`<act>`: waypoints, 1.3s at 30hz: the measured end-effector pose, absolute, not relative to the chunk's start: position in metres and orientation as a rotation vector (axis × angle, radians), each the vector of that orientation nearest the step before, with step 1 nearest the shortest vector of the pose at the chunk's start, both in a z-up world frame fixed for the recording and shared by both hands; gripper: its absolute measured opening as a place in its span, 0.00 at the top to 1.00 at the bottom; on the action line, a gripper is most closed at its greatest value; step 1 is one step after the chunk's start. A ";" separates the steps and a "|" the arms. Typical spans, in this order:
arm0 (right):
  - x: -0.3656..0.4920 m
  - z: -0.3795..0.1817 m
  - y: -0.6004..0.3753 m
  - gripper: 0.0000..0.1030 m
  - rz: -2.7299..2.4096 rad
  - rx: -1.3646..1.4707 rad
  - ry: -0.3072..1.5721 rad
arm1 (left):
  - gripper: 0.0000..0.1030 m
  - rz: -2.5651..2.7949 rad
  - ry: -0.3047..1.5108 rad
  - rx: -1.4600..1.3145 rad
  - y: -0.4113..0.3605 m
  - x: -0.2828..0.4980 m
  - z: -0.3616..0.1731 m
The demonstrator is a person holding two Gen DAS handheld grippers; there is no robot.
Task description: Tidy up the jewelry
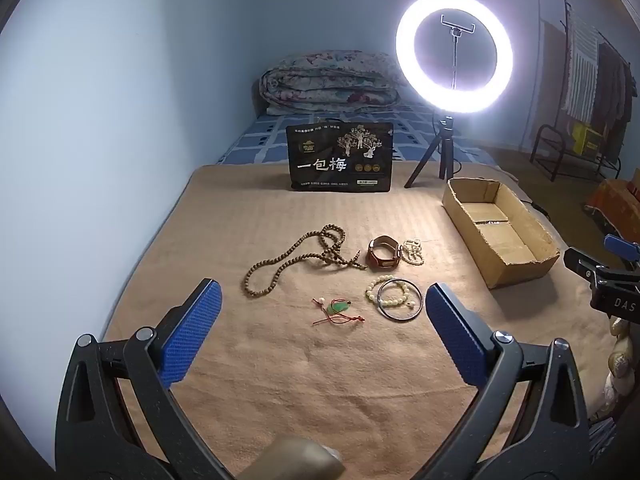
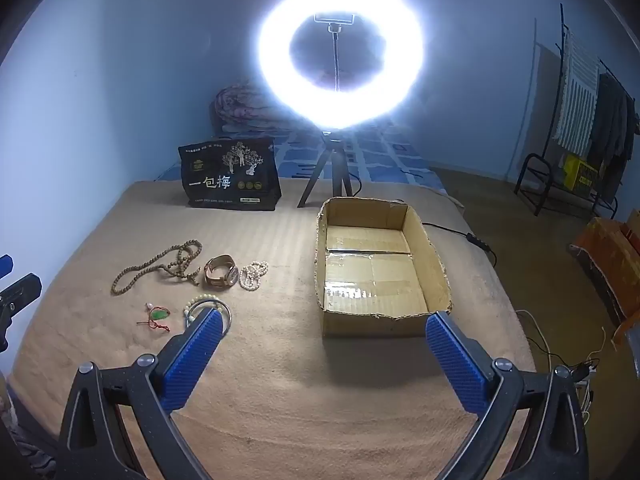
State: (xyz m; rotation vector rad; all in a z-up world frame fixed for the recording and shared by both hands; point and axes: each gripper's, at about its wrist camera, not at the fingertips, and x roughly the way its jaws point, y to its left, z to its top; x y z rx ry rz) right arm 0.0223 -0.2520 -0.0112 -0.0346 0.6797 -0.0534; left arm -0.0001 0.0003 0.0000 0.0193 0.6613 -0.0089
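Jewelry lies on a tan blanket [image 1: 280,380]: a long brown bead necklace [image 1: 296,258], a brown-strap watch [image 1: 384,253], a small pearl strand [image 1: 413,251], a cream bead bracelet [image 1: 390,291] overlapping a metal bangle [image 1: 400,301], and a green pendant on red cord [image 1: 338,308]. An empty cardboard box [image 2: 378,264] stands to the right. My left gripper [image 1: 323,334] is open and empty, just short of the pendant. My right gripper [image 2: 323,356] is open and empty in front of the box; its left finger [image 2: 192,360] covers part of the bangle [image 2: 224,312].
A black snack bag [image 1: 340,156] stands at the back of the blanket. A lit ring light on a tripod [image 1: 454,52] stands behind the box. A folded quilt [image 1: 328,82] lies beyond. A blue wall runs along the left. A clothes rack [image 2: 576,128] stands far right.
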 end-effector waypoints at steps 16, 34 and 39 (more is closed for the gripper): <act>0.022 -0.014 -0.252 0.00 -0.044 -0.040 0.699 | 0.00 -0.002 0.654 0.026 -0.001 0.003 0.000; 0.023 -0.013 -0.252 0.00 -0.037 -0.035 0.702 | 0.00 -0.002 0.647 0.027 -0.001 0.001 0.001; 0.023 -0.013 -0.253 0.00 -0.037 -0.034 0.704 | 0.00 -0.003 0.646 0.026 -0.001 0.001 0.001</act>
